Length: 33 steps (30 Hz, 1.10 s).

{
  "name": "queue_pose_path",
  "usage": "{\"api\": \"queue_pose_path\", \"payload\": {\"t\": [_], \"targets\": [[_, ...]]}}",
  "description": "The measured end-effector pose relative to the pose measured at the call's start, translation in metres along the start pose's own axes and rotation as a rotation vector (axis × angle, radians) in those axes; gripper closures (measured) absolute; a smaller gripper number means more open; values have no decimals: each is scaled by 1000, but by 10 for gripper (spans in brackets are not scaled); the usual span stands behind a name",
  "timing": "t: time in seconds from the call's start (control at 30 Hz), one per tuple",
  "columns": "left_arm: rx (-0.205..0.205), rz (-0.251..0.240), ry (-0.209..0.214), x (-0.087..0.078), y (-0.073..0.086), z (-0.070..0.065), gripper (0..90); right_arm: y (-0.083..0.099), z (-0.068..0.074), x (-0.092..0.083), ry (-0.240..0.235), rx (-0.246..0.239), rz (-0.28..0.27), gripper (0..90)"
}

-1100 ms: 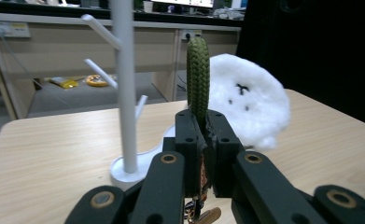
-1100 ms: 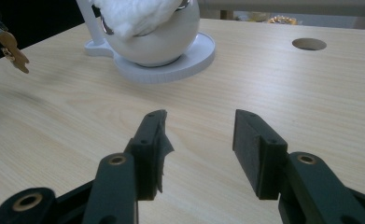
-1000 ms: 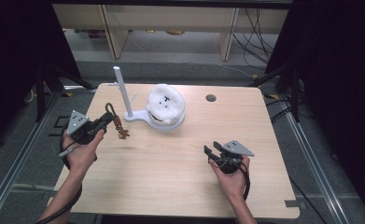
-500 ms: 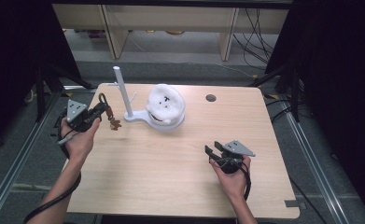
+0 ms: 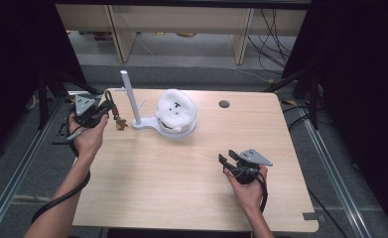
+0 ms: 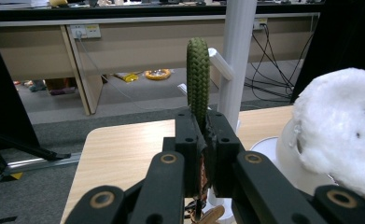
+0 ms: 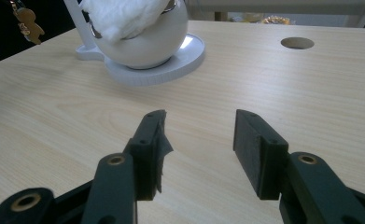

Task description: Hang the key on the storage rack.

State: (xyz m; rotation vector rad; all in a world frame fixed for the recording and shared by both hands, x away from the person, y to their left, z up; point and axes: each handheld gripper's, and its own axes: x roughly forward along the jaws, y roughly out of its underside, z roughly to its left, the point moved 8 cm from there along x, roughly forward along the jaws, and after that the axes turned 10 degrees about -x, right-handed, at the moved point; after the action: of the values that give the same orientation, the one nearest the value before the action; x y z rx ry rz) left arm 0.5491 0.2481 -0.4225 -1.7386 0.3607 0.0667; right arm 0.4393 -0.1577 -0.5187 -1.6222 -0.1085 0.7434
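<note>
At ten o'clock on the table, left gripper was clenched on a green braided cord loop, a small brown charm dangling under it, just beside the white stand's post. Side peg on the post sat right behind the loop in the left gripper view. White fluffy toy filled the stand's bowl at twelve o'clock. Right gripper rested at four o'clock, jaws apart, holding nothing. Risks, judged: loop could miss the short peg and slip off if let go early; gripper could bump the post and shove the light stand; swinging charm could snag.
</note>
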Motion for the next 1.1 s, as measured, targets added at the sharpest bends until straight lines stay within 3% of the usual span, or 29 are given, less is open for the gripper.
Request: {"api": "queue_pose_path", "payload": {"t": [0.13,0.2,0.37,0.4,0.43,0.47,0.5,0.57,0.63,0.67,0.97,1.1], "targets": [[7,6,-11,5,0,0,844,1,0,1,-14,4,-1,545],[13,10,-16,8,0,-1,844,1,-3,2,-2,-23,-5,545],[24,6,-17,10,-4,-5,843,2,-2,2,-8,-14,1,545],[27,6,-18,11,-5,-6,843,2,2,0,-5,30,15,545],[27,6,-18,11,-5,-6,843,2,2,0,-5,30,15,545],[30,5,-22,11,-7,-7,843,3,-2,1,1,-11,14,544],[30,5,-22,11,-7,-7,843,3,-3,1,3,-23,18,544],[38,5,-24,12,-8,-8,843,3,-2,2,-8,-15,10,544],[52,2,-29,13,-9,-10,842,5,2,2,-15,24,23,544],[52,2,-29,13,-9,-10,842,4,-1,3,-18,-15,12,544],[86,4,-39,16,-10,-15,840,5,-1,4,-16,1,20,543],[103,12,-38,19,-8,-18,838,6,-4,3,1,-19,24,543]]}}
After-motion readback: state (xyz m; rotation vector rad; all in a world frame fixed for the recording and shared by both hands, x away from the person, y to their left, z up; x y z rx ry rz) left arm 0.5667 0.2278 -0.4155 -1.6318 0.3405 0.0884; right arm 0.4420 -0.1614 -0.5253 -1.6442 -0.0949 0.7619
